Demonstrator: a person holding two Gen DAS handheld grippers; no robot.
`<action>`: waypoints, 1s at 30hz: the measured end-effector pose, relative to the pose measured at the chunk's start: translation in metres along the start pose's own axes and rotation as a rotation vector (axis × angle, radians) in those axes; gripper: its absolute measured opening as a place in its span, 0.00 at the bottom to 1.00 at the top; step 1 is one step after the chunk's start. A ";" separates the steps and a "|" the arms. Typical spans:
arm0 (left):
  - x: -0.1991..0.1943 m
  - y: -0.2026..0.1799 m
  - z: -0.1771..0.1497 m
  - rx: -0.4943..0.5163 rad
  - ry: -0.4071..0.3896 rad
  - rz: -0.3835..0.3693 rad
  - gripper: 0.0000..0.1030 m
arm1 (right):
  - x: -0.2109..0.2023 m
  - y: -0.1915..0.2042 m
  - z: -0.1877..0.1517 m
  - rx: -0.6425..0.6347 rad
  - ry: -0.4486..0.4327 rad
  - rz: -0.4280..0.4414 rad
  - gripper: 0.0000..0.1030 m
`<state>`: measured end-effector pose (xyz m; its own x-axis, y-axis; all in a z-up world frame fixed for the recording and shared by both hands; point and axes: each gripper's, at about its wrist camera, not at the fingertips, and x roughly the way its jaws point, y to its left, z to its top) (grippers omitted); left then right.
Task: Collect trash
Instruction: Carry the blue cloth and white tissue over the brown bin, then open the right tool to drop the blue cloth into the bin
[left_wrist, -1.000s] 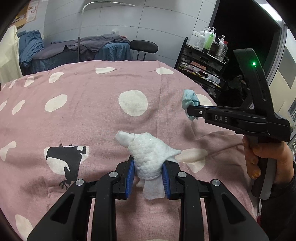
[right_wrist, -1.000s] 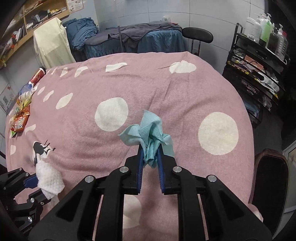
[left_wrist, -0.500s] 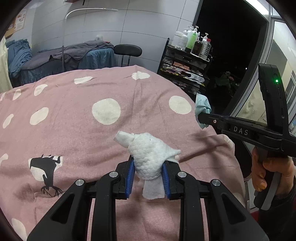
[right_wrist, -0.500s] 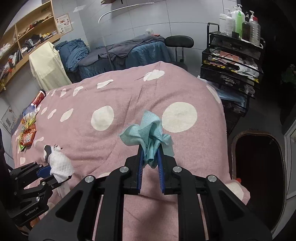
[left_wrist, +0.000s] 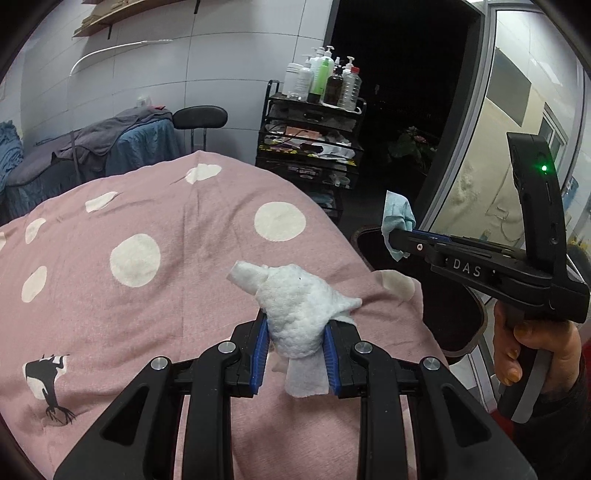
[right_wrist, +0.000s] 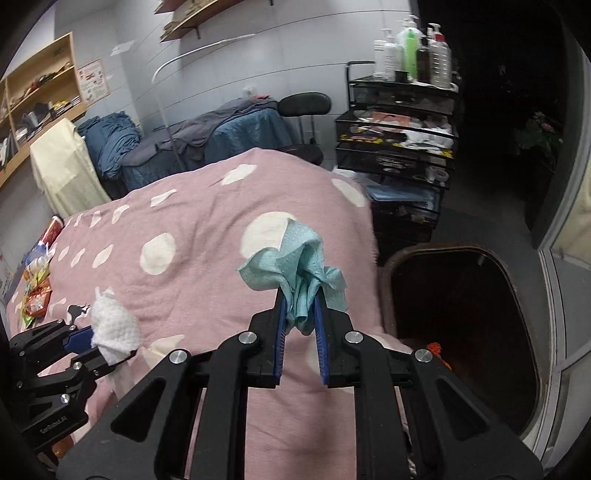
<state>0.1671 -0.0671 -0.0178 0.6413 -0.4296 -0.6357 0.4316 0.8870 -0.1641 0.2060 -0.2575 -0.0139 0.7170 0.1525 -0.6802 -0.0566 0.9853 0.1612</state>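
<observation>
Both wads lifted off pink spotted blanket (right_wrist: 207, 280); neither dropped yet. Left gripper (left_wrist: 295, 354) seen clamped on white tissue wad (left_wrist: 295, 314), crumpled, dimpled, held above blanket. Right gripper (right_wrist: 301, 325) seen pinching teal wipe (right_wrist: 295, 273), scrunched, at blanket's edge. Dark open bin (right_wrist: 458, 332) seen at 3 o'clock, judged drop target. Snack wrappers (right_wrist: 35, 291) at 9 o'clock left uncollected.
</observation>
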 end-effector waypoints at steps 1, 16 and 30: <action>0.001 -0.003 0.001 0.009 -0.002 -0.006 0.25 | -0.002 -0.009 -0.001 0.018 -0.003 -0.012 0.15; 0.023 -0.037 0.011 0.059 0.021 -0.075 0.25 | -0.005 -0.119 -0.027 0.223 0.030 -0.203 0.15; 0.037 -0.061 0.016 0.095 0.039 -0.141 0.25 | 0.025 -0.172 -0.057 0.322 0.138 -0.283 0.15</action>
<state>0.1745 -0.1394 -0.0188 0.5460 -0.5405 -0.6401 0.5747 0.7976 -0.1833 0.1939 -0.4189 -0.0996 0.5726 -0.0895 -0.8150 0.3630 0.9189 0.1541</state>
